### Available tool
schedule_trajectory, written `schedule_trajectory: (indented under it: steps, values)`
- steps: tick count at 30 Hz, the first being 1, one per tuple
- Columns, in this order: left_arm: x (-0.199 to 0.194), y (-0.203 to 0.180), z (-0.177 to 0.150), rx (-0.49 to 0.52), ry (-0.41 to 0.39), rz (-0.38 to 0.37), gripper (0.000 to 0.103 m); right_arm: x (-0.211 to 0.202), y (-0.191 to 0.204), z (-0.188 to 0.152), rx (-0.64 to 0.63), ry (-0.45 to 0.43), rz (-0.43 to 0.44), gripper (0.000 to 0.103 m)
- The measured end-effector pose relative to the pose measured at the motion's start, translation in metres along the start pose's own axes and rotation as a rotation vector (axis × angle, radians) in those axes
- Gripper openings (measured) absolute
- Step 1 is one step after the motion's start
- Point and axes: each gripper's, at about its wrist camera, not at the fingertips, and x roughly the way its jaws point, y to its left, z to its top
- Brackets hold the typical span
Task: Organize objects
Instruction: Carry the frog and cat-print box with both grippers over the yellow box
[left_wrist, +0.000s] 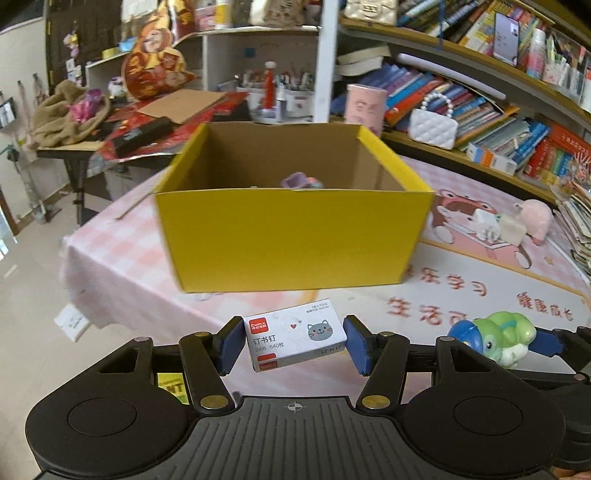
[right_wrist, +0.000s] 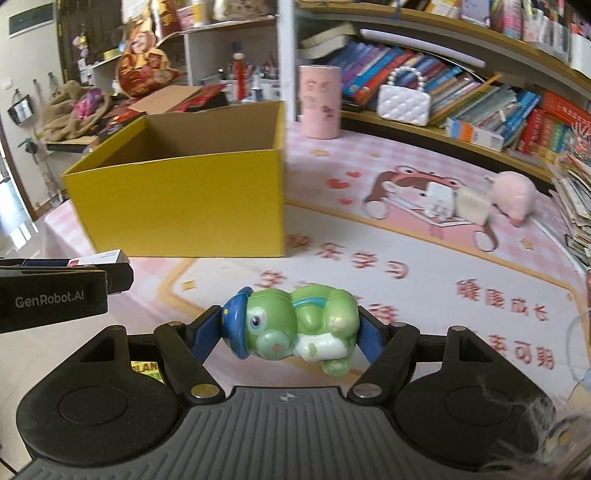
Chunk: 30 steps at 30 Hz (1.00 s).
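Note:
My left gripper (left_wrist: 294, 341) is shut on a white staple box (left_wrist: 295, 338) with a grey cat face, held above the table in front of the yellow cardboard box (left_wrist: 291, 240). Inside that open box a purple item (left_wrist: 297, 181) peeks over the front wall. My right gripper (right_wrist: 291, 330) is shut on a green frog toy (right_wrist: 299, 326) with a blue cap, lying sideways between the blue pads. In the left wrist view the frog toy (left_wrist: 496, 338) shows at the right. In the right wrist view the yellow box (right_wrist: 181, 199) stands ahead to the left, with the left gripper's body (right_wrist: 55, 291) at the left edge.
On the pink cartoon tablecloth (right_wrist: 424, 258) lie a white charger (right_wrist: 437, 201), a beige block (right_wrist: 471, 205) and a pink plush (right_wrist: 515, 194). A pink cylinder (right_wrist: 319, 101) and a white quilted purse (right_wrist: 404, 99) stand by bookshelves at the back. The table's left edge drops to the floor.

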Motion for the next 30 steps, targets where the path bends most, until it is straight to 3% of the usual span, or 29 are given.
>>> schedule_trajectory:
  steps: [13, 30]
  values:
    - [-0.026, 0.053, -0.009, 0.017, -0.041, -0.006, 0.057, -0.013, 0.062, -0.01, -0.008, -0.02, 0.004, 0.073]
    - [-0.022, 0.068, 0.008, 0.028, -0.083, -0.061, 0.057, -0.009, 0.078, 0.013, -0.022, -0.057, -0.026, 0.073]
